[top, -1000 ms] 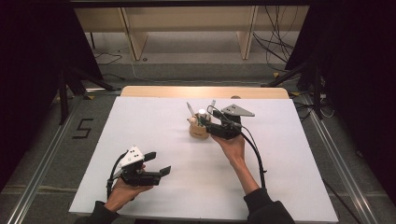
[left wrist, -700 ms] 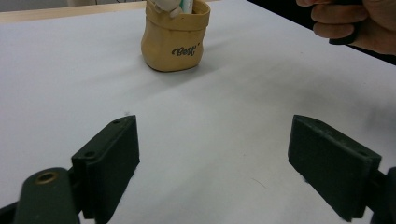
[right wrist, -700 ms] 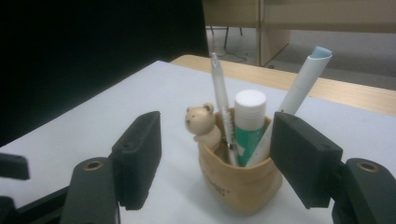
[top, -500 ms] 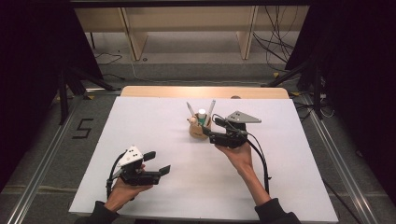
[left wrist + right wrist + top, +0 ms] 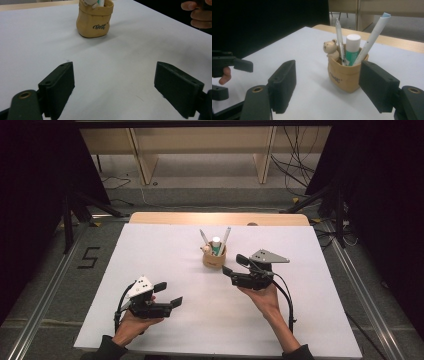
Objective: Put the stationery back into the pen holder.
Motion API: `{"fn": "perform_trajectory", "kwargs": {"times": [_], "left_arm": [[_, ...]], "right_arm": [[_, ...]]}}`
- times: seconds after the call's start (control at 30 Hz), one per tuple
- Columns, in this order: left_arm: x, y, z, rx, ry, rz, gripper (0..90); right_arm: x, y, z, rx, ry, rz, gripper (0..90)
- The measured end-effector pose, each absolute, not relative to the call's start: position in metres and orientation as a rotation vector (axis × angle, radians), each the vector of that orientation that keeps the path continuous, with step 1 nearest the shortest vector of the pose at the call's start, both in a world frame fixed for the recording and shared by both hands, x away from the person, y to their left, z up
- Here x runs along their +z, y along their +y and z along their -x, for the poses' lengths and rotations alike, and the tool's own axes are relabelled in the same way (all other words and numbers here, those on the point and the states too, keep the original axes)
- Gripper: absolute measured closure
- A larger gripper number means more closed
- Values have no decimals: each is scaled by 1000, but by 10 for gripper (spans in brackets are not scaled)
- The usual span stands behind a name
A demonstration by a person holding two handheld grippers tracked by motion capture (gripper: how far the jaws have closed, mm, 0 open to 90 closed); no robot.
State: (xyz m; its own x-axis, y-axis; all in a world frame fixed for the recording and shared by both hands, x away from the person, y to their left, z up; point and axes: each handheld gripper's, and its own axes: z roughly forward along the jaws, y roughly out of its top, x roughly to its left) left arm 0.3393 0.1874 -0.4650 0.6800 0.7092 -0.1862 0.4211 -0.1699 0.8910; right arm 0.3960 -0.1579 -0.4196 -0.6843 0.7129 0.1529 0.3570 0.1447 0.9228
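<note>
Overhead, a white table [image 5: 165,260] with a pale wooden far edge stands on a grey floor, dark curtains to either side, wooden legs and loose cables beyond it, and a "5" marked on the floor at its left. A tan pen pot [image 5: 214,257] stands upright toward the far middle of the table; it holds two pens [image 5: 339,37], a glue stick [image 5: 352,48] with a white cap and a small bear figure [image 5: 330,48] at its rim.

The right gripper [image 5: 231,265] now sits just beside the pot, on its near right; a second ago it was right up against the pot, so it has drawn back toward the person. Its jaws have just been opening and stand wide, nothing between them. The left gripper [image 5: 167,294] has stayed put, well apart from the pot to its near left, jaws also wide and empty.
</note>
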Motion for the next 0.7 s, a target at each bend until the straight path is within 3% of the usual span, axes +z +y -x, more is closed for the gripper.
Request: {"fn": "perform_trajectory", "kwargs": {"times": [0.7], "left_arm": [[-465, 186, -341, 331, 893, -1804, 161]], "right_arm": [[-437, -189, -361, 1522, 2173, -1053, 272]]}}
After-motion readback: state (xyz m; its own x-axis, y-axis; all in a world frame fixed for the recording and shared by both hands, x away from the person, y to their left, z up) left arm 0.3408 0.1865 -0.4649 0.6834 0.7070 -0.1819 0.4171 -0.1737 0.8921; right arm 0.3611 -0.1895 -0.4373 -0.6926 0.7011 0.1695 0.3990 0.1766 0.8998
